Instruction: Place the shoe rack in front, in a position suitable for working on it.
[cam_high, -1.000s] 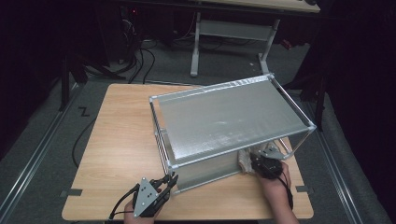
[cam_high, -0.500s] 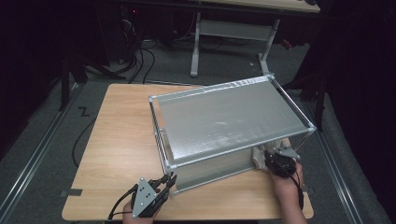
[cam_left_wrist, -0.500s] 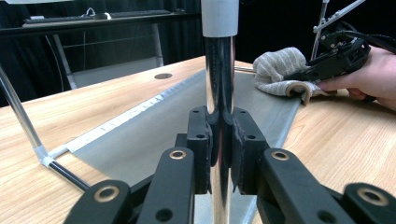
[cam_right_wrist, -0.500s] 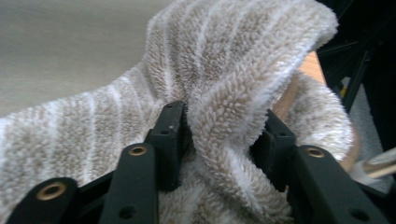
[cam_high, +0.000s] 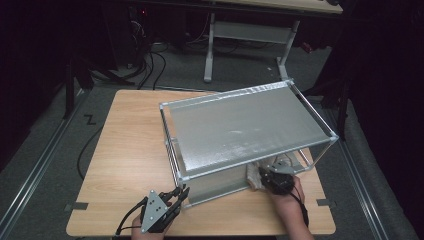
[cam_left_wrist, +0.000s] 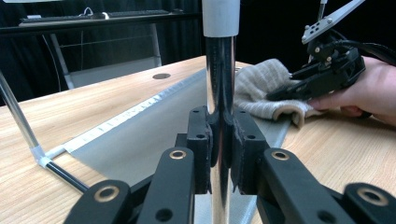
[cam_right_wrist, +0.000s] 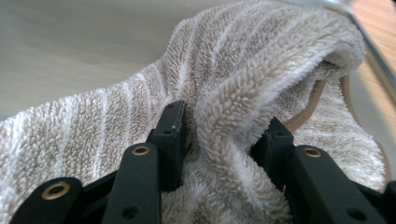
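towel (cam_right_wrist: 243, 93) fold sits pinched between right gripper (cam_right_wrist: 224, 135) jaws.

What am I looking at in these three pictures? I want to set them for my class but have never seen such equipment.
A person at a wooden table holds a hand-operated two-jaw gripper in each hand. One camera looks down from above; one rides on each gripper. On the table stands a metal-framed rack with a grey shelf on top. The left gripper is clamped on the rack's shiny corner post. The right gripper reaches under the shelf and pinches a fold of beige striped towel.
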